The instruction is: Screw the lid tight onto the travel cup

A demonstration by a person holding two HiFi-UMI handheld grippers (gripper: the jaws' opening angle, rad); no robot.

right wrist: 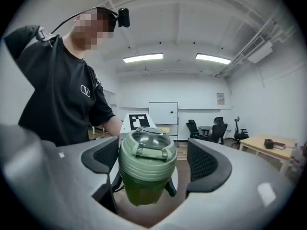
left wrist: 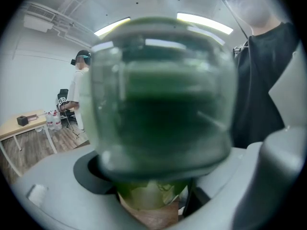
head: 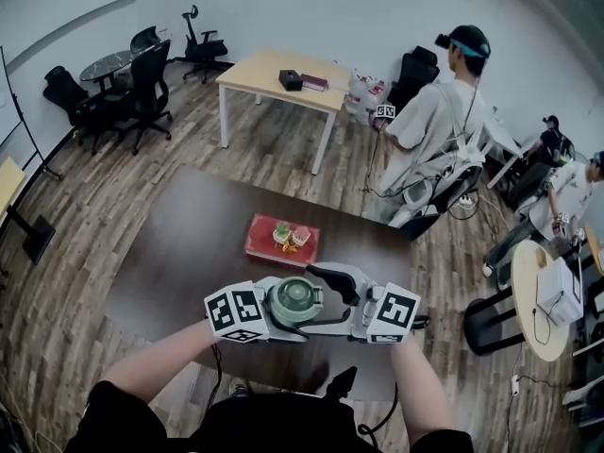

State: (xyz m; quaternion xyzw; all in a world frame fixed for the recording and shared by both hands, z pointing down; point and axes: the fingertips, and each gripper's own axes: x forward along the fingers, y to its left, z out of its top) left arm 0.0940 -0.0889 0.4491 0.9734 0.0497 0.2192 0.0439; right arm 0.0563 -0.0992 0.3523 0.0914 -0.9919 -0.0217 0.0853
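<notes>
Right gripper (right wrist: 153,160) hangs slack, its mesh-textured black pads (right wrist: 207,161) flanking the ridged sage-green lid (right wrist: 146,150), the right one clear of it. The lid caps the translucent green travel cup (right wrist: 139,189), clamped in the left gripper (head: 269,314) above the dark table (head: 179,253).

Travel cup (head: 295,302) blocks near edge; red tray (head: 260,242) mid dark table (head: 170,272); sides open.

One travel cup (head: 295,300); left gripper (head: 283,311) and right gripper (head: 323,302), two; one red tray (head: 262,243) and three people (head: 439,116) (head: 552,144) (head: 569,196) beyond the cup
</notes>
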